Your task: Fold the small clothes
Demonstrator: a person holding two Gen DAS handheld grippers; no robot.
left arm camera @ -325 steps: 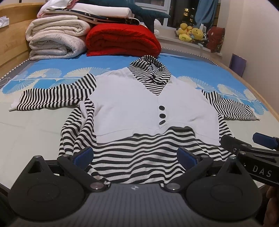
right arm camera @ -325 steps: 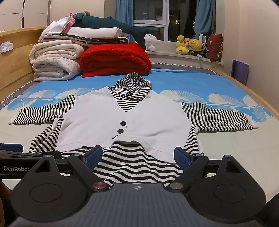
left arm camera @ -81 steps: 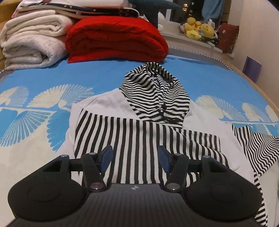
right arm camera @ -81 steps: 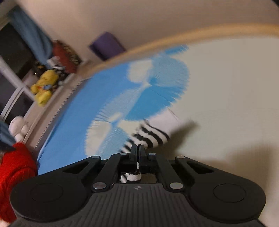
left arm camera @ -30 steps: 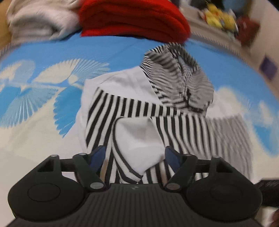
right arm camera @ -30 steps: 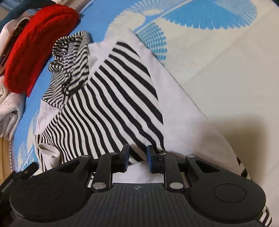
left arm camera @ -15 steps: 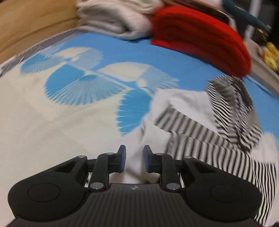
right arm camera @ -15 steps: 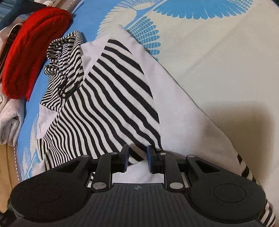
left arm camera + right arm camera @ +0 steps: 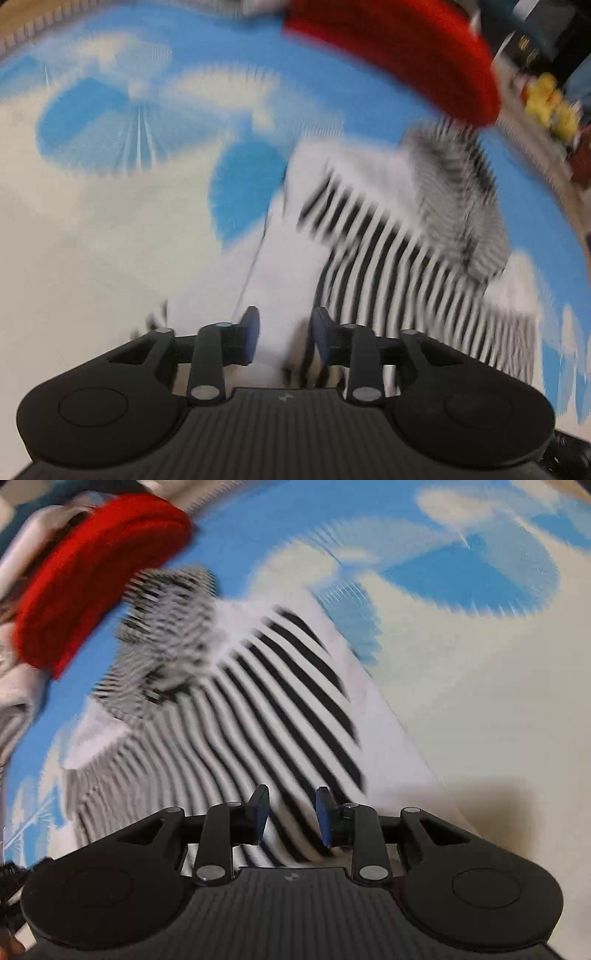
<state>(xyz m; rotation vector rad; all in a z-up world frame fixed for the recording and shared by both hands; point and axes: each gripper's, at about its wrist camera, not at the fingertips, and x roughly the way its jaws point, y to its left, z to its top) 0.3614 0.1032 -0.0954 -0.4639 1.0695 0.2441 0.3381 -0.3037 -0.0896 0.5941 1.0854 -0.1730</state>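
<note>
The small black-and-white striped knit top with a white vest front (image 9: pixel 236 716) lies partly folded on the bed, its striped sleeves drawn across the white body and its striped hood (image 9: pixel 166 627) pointing toward the pile of bedding. The left gripper (image 9: pixel 284 339) hangs over the garment's near left edge; its blue-padded jaws stand narrow and are opening, with white cloth below the gap but no pad pressing on it. The right gripper (image 9: pixel 291 818) sits over the striped sleeve on the other side; its jaws, likewise narrow and opening, straddle striped cloth without pinching it. Both views are smeared by motion, and no lettering can be read. The garment rests on a blue and cream bedsheet printed with fan-shaped leaves (image 9: pixel 480 686), which spreads bare on both sides of the top, wide on the cream stretches. Beyond the hood lies a folded red blanket (image 9: pixel 399 48), just short of the hood's tip, with pale folded quilts (image 9: pixel 18 686) beside it. Yellow plush toys (image 9: pixel 550 107) sit past the bed's far edge.
</note>
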